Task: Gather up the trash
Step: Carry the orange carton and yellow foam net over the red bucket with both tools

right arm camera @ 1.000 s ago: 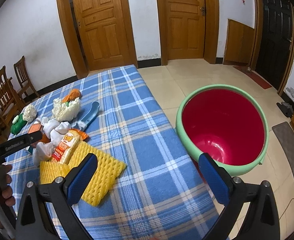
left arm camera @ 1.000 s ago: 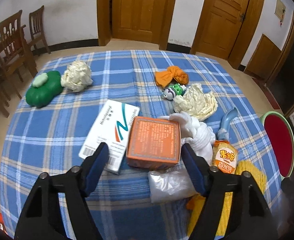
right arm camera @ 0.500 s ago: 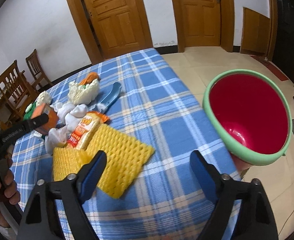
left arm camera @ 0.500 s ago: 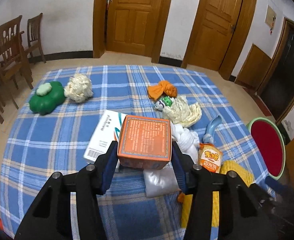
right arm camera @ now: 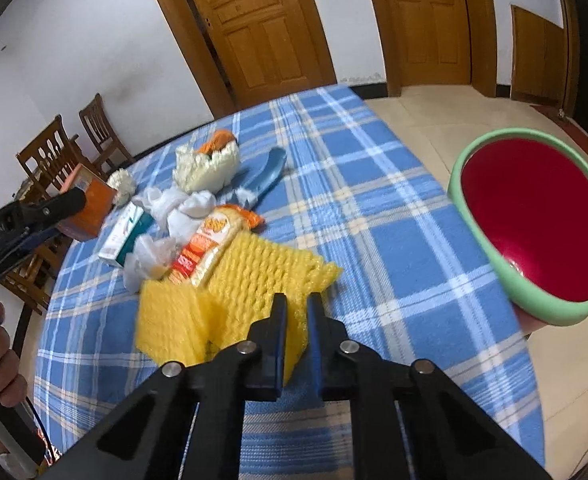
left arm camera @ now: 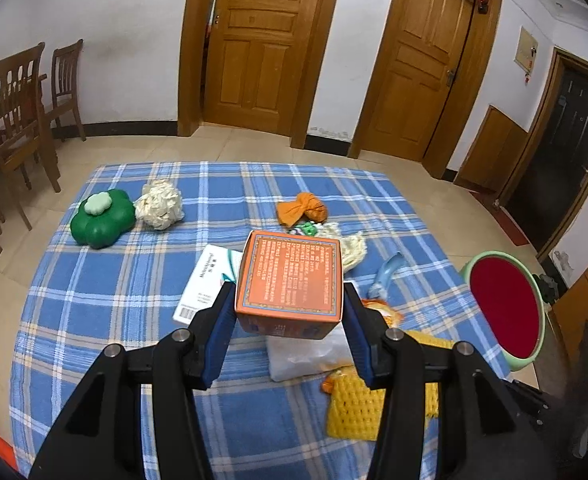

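Observation:
My left gripper is shut on an orange box and holds it above the blue plaid table; the box also shows in the right wrist view. My right gripper is shut on the near edge of a yellow foam net. A red basin with a green rim stands beside the table on the right, also seen in the left wrist view. A snack packet, white crumpled plastic and a white medicine box lie on the table.
A green flower-shaped container, a cream paper ball, an orange cloth, a cream wrapper and a blue scoop lie on the table. Wooden chairs stand at the left. Doors line the far wall.
My left gripper closed on the orange box and lifted it off the table. My right gripper moved left to the yellow foam net and shut on its edge.

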Action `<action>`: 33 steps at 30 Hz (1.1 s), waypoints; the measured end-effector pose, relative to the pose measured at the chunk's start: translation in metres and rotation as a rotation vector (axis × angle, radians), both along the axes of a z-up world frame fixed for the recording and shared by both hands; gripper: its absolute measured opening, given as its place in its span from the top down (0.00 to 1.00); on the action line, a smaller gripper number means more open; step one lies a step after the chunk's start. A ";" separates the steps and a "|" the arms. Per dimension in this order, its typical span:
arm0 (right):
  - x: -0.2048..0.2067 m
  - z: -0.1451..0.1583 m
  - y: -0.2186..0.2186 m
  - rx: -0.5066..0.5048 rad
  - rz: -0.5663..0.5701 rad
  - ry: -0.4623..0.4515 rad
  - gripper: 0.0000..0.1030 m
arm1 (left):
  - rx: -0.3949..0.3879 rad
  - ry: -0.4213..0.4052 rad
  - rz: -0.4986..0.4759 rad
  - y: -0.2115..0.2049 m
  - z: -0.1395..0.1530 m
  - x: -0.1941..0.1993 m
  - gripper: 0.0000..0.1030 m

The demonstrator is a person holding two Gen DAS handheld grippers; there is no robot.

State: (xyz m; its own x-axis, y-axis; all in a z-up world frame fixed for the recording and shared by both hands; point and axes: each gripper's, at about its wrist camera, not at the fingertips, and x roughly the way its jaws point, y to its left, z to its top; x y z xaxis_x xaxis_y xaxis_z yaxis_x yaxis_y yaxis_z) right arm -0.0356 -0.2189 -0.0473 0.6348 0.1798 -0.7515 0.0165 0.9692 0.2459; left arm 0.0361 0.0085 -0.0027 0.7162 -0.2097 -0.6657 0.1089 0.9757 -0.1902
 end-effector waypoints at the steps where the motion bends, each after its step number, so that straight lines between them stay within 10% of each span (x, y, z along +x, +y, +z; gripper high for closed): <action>1: -0.002 0.004 -0.001 -0.002 0.000 -0.011 0.89 | -0.002 0.001 -0.006 -0.003 0.001 0.000 0.50; 18: -0.014 0.054 -0.062 -0.031 -0.113 -0.148 0.89 | -0.012 0.009 -0.164 -0.076 0.016 0.002 0.50; 33: -0.014 0.038 -0.085 -0.037 -0.156 -0.120 0.89 | 0.013 0.151 -0.290 -0.137 -0.040 -0.002 0.50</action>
